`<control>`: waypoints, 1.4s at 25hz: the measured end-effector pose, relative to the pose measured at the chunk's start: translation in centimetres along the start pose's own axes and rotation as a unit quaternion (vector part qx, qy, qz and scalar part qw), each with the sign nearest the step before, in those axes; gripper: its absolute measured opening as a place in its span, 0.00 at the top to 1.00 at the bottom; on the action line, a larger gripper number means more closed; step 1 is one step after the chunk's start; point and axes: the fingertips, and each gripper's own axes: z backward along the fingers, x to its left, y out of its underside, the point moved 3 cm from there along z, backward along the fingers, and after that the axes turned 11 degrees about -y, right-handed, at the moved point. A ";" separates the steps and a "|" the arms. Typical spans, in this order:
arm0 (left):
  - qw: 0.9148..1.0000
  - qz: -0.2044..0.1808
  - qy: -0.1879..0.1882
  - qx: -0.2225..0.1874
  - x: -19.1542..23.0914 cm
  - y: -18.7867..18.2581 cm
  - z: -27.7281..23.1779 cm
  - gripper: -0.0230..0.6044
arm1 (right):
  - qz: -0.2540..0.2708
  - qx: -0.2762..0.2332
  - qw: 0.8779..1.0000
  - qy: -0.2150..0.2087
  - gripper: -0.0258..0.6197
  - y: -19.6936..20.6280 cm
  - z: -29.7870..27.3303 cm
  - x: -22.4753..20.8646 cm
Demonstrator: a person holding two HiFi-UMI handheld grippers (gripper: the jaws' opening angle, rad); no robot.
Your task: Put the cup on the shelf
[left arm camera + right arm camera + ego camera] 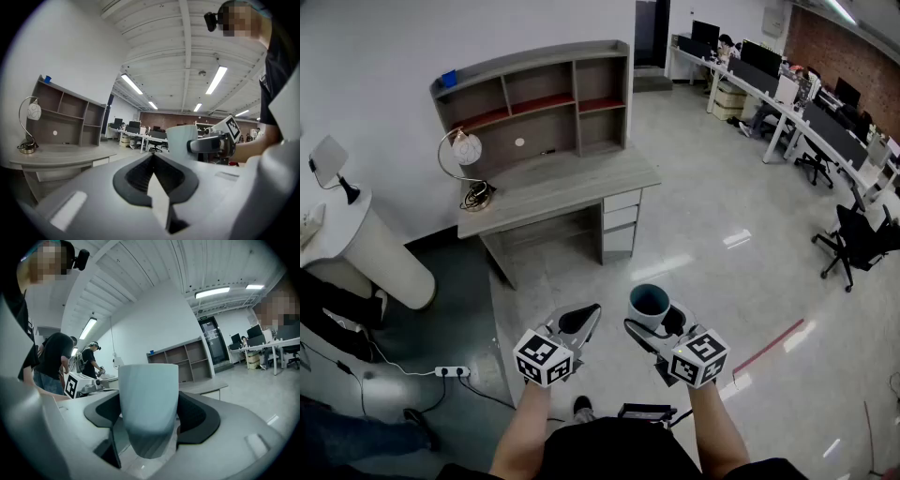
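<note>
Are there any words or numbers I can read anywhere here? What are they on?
No words or numbers can be read anywhere.
Cube on the left gripper: black-and-white square patterns, not letters.
Cube on the right gripper: the same kind of patterns.
The cup: plain, no print.

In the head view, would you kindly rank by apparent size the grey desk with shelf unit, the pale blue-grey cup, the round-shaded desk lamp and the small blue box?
1. grey desk with shelf unit
2-3. round-shaded desk lamp and pale blue-grey cup: alike; the cup is nearer, so unranked
4. small blue box
</note>
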 end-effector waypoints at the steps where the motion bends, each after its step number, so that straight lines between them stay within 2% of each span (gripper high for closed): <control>1: 1.000 0.000 0.001 0.000 -0.1 0.1 0.0 0.96 | -0.001 0.000 1.000 0.001 0.39 0.1 0.1 0.0; 22: 1.000 -0.001 -0.009 0.006 -0.4 0.5 0.7 0.96 | -0.011 -0.006 1.000 -0.012 0.39 0.1 0.5 0.6; 35: 1.000 -0.002 -0.013 0.010 -3.0 0.9 -0.2 0.96 | -0.015 -0.012 1.000 -0.015 0.39 0.1 3.5 -0.3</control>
